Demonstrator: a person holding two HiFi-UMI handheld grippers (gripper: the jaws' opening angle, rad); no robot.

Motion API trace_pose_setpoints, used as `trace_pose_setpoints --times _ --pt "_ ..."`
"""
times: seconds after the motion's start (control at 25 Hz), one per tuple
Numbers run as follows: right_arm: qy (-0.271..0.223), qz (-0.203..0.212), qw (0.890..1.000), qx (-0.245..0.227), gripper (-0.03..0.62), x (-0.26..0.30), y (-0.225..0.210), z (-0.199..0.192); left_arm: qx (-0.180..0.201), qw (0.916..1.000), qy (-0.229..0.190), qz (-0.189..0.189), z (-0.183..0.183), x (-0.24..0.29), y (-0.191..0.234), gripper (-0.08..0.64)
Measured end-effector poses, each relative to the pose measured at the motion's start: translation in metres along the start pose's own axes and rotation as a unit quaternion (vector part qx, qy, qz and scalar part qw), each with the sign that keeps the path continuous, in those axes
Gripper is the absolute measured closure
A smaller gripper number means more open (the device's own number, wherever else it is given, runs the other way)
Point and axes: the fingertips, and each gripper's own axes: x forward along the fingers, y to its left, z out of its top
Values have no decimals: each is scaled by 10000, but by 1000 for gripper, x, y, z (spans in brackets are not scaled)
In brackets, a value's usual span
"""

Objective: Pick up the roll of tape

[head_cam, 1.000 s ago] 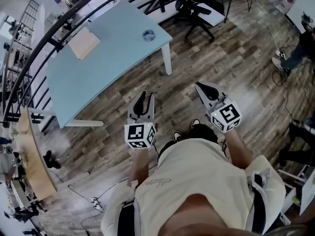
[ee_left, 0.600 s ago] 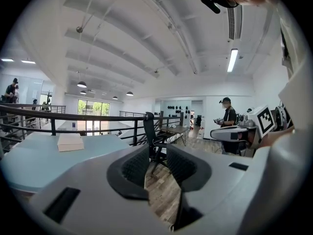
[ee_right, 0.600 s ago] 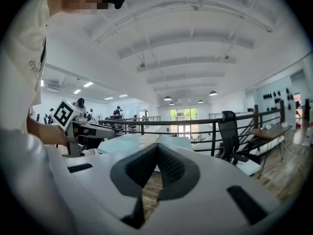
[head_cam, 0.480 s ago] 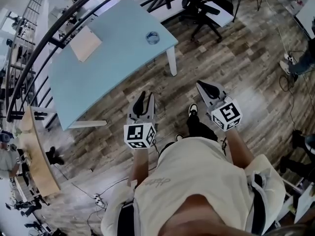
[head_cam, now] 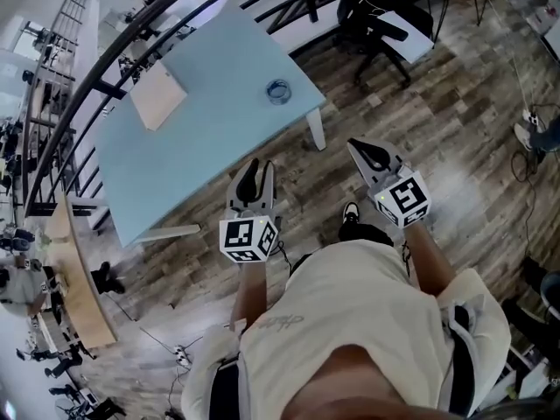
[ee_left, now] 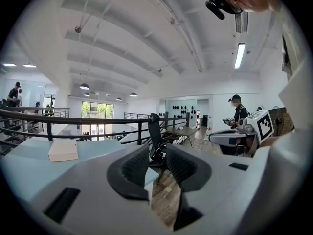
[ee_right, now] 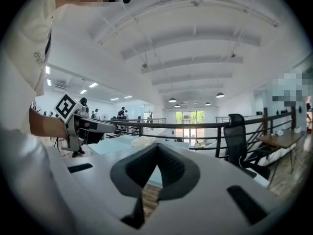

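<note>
The roll of tape (head_cam: 278, 91), a small clear-bluish ring, lies near the right end of the light blue table (head_cam: 201, 138) in the head view. Both grippers hang over the wooden floor, short of the table and apart from the tape. My left gripper (head_cam: 255, 175) points at the table's near edge with its jaws a little apart and nothing between them (ee_left: 157, 163). My right gripper (head_cam: 360, 152) is to the right of the table leg, its pads meeting at the tips and empty (ee_right: 157, 151). Neither gripper view shows the tape.
A flat tan box (head_cam: 158, 96) lies on the table's far left part. A black railing (head_cam: 131, 46) runs behind the table. A black office chair (head_cam: 385, 24) stands beyond the table's right end. A wooden bench (head_cam: 74, 278) is at the left. People stand in the distance.
The table and tape have slid lower and rightward in the head view, closer to the grippers, as the person steps forward. Both grippers hold the same pose.
</note>
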Motion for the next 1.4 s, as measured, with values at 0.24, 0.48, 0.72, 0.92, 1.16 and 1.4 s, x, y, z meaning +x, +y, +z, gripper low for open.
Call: trace_pose_setpoints --times 0.24,0.48,0.72,0.92,1.16,1.4 --pt "17 295 9996 -15 586 29 -35 4 -1 9997 94 212 3 41 10 443" --pt "85 575 9983 -40 586 57 -55 7 -142 9992 82 370 3 72 19 443" --pt "212 687 9973 177 586 79 -63 -2 -284 9986 157 410 -4 93 34 443" --pt "268 567 9976 309 586 101 -80 -7 -308 9987 259 304 -14 120 55 443" --pt "188 505 9982 252 586 149 -105 8 -183 9995 231 149 3 166 94 443" --pt "128 292 9994 94 586 192 -130 29 -63 9999 103 -106 31 205 126 443"
